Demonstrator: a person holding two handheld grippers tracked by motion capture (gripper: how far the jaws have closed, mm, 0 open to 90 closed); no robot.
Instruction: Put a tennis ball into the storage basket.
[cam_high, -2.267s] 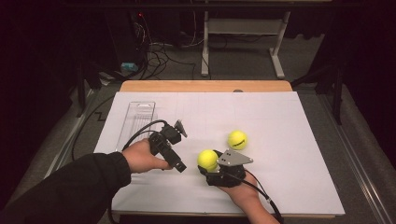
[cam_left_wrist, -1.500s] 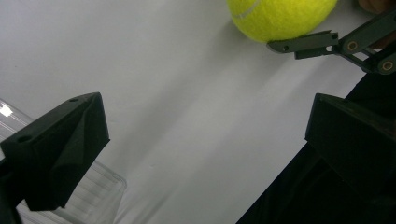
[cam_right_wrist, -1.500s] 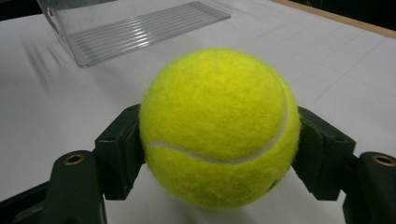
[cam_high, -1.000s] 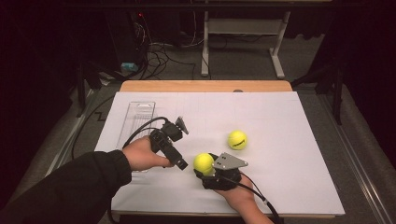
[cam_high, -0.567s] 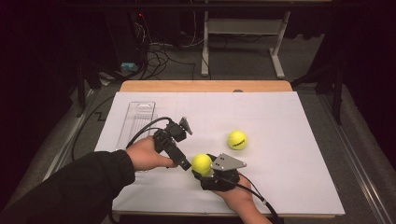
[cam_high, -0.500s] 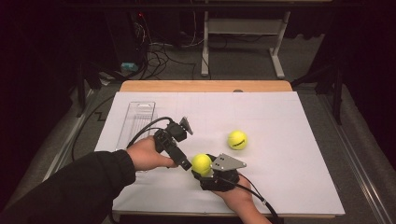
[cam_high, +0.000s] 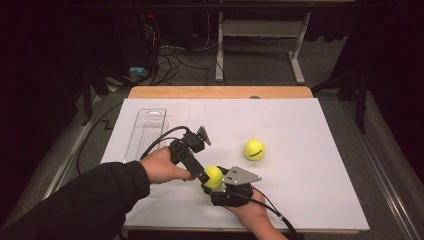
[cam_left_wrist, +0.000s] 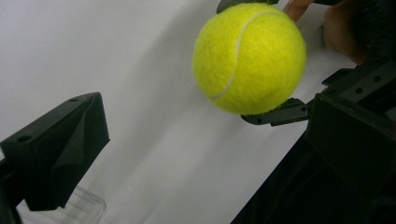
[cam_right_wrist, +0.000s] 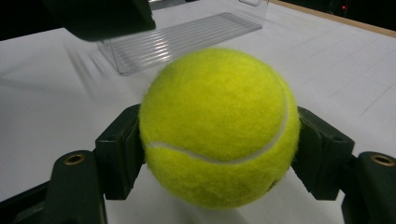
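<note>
The white table sheet (cam_high: 310, 190) covers most of the wooden tabletop (cam_high: 220, 92), whose bare edge shows at twelve o'clock in the high view. Beyond it, a metal stand (cam_high: 260, 40) and loose cables (cam_high: 170, 60) occupy the dark floor.

On the sheet at about ten o'clock lies a clear plastic tray (cam_high: 145, 132), long side running away from the person. In the right gripper view the tray (cam_right_wrist: 187, 37) sits at twelve o'clock behind the held ball, well apart from it.

The left gripper (cam_high: 202, 176), held in a dark-sleeved hand (cam_high: 162, 167), sits just left of centre with its cable trailing toward the tray. Its jaws stand wide, with nothing between the pads; in the left gripper view the held ball lies ahead at one o'clock, between the jaw lines but untouched. One of its jaws shows as a blurred black block at eleven o'clock in the right gripper view.

The right gripper (cam_high: 214, 181), with a grey plate on top, sits at six o'clock on the sheet, clamped on a tennis ball (cam_high: 213, 176). In the right gripper view both pads press the ball's (cam_right_wrist: 219, 128) flanks, and it is clear of the sheet.

A second tennis ball (cam_high: 254, 149) rests free on the sheet at two o'clock from the held one, apart from both grippers. Nothing lies between the grippers and the tray.
</note>
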